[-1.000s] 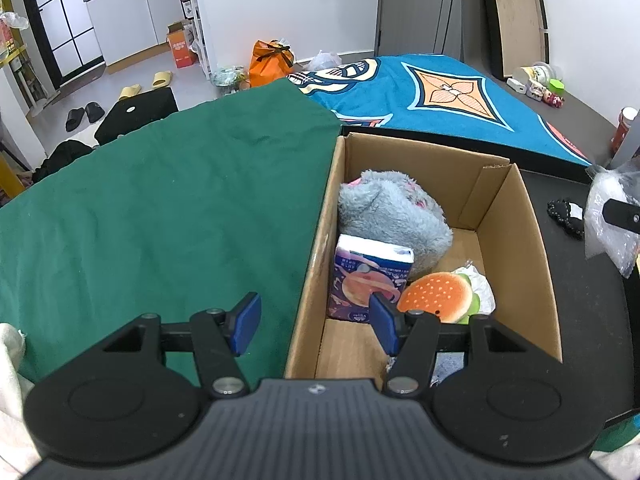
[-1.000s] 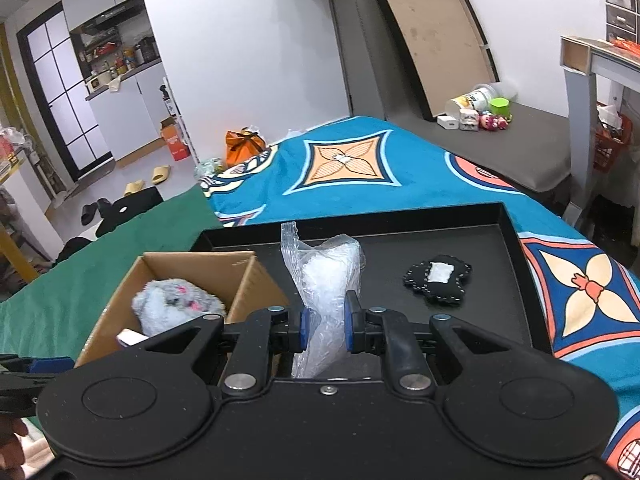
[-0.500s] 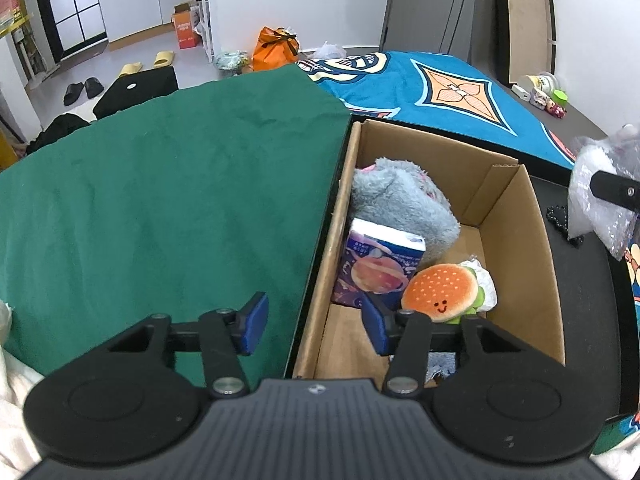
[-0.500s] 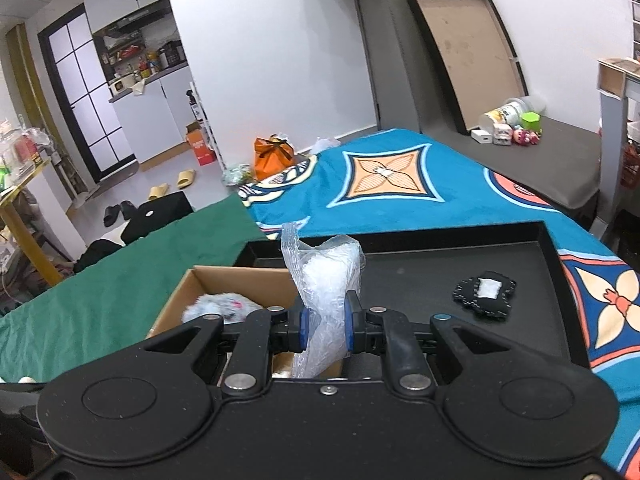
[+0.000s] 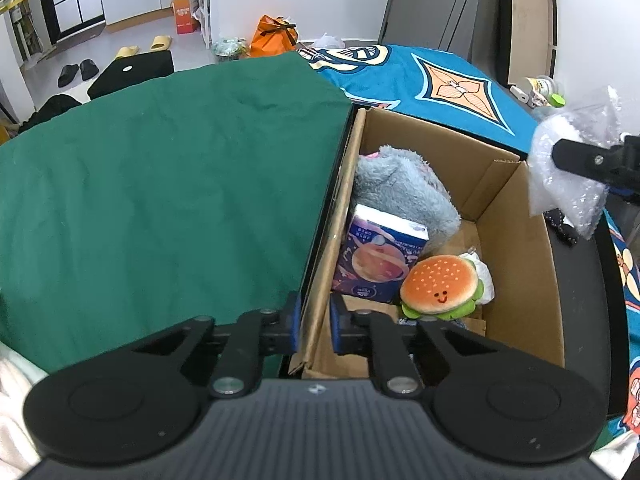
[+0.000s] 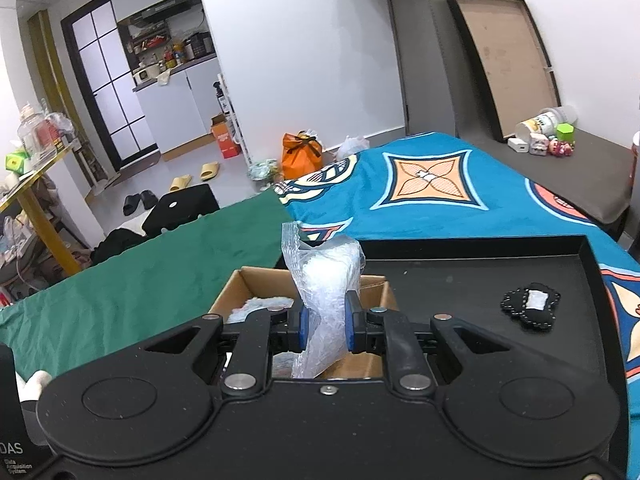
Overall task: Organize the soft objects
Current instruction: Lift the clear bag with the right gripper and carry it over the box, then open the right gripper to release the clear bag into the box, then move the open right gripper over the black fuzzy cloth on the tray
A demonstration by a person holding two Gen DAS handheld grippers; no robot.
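Cardboard box (image 5: pixel 516 240) near end sat hidden behind your left gripper (image 5: pixel 314 326), whose jaws were closing on its left wall, narrower than a second before. Your right gripper (image 6: pixel 325 326) pinched the plastic bag (image 6: pixel 326 280), now above the box.

Left gripper (image 5: pixel 314 328): pointed steeply downward; its black body is seen along the bottom of the left wrist view.
Left jaws: closing, with the blue pads set on either side of the box wall (image 5: pixel 320 312); the wall is between them, one pad outside and one inside.
Left grip: contact of the pads with the wall cannot be confirmed.
Right gripper (image 6: pixel 324 326): tilted moderately downward and held raised.
Right jaws: pressed together on a clear plastic bag (image 6: pixel 324 300), which is pinched between the blue pads.
Right gripper in the left wrist view: seen at the right edge, with the bag held in its fingers (image 5: pixel 584 158).
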